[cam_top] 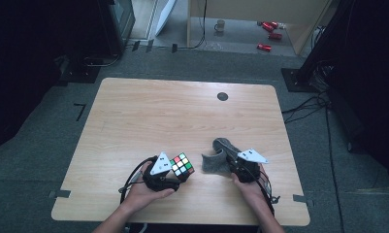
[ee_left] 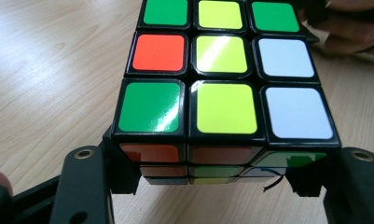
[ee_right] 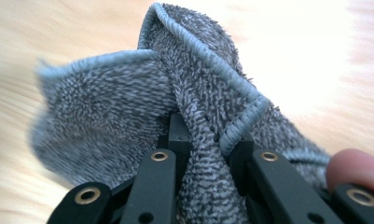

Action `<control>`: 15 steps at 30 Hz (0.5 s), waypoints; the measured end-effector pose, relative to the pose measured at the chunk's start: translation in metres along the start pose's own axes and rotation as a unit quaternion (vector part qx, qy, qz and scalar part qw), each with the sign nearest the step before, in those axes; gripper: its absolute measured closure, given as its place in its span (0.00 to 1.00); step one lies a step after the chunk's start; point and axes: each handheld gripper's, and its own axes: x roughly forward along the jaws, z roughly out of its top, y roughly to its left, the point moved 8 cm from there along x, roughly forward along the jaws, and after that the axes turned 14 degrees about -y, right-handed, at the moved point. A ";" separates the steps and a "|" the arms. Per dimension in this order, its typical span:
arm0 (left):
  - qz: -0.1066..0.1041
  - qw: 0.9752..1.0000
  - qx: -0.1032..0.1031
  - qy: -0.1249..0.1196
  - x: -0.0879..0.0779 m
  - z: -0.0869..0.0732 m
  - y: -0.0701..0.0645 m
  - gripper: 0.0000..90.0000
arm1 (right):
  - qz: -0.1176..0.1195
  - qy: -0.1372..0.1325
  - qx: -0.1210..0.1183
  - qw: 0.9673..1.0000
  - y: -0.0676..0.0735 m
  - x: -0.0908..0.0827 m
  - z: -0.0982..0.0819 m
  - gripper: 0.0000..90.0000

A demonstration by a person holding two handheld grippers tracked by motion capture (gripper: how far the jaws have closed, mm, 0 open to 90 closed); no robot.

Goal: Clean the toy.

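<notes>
Wood-grain surface (cam_top: 134, 116), pale and round-cornered, carries a Rubik's cube (cam_top: 182, 166) near its front edge, clamped in the left gripper (cam_top: 175, 171); just right of it the right gripper (cam_top: 227, 164) pinches a crumpled grey cloth (cam_top: 216, 158). A dark round disc (cam_top: 222, 96) sits far back.

Left gripper view: the glossy cube (ee_left: 222, 84) sits squarely between black fingers (ee_left: 84, 186), its green, yellow, orange and white stickers up.

Right gripper view: fingers (ee_right: 175, 135) are closed on a fold of fuzzy terry cloth (ee_right: 105, 121) with stitched hem, blurred wood behind.
</notes>
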 end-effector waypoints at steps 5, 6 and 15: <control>-0.011 1.000 0.001 0.007 0.010 0.002 -0.006 0.39 | 0.086 -0.052 0.001 0.995 0.039 -0.019 0.032 0.86; -0.011 1.000 0.001 0.007 0.010 0.002 -0.006 0.39 | 0.086 -0.052 0.001 0.995 0.039 -0.019 0.032 0.86; -0.013 0.999 0.019 0.035 0.023 0.002 -0.014 0.39 | 0.140 -0.053 -0.001 0.989 0.081 -0.029 0.044 0.85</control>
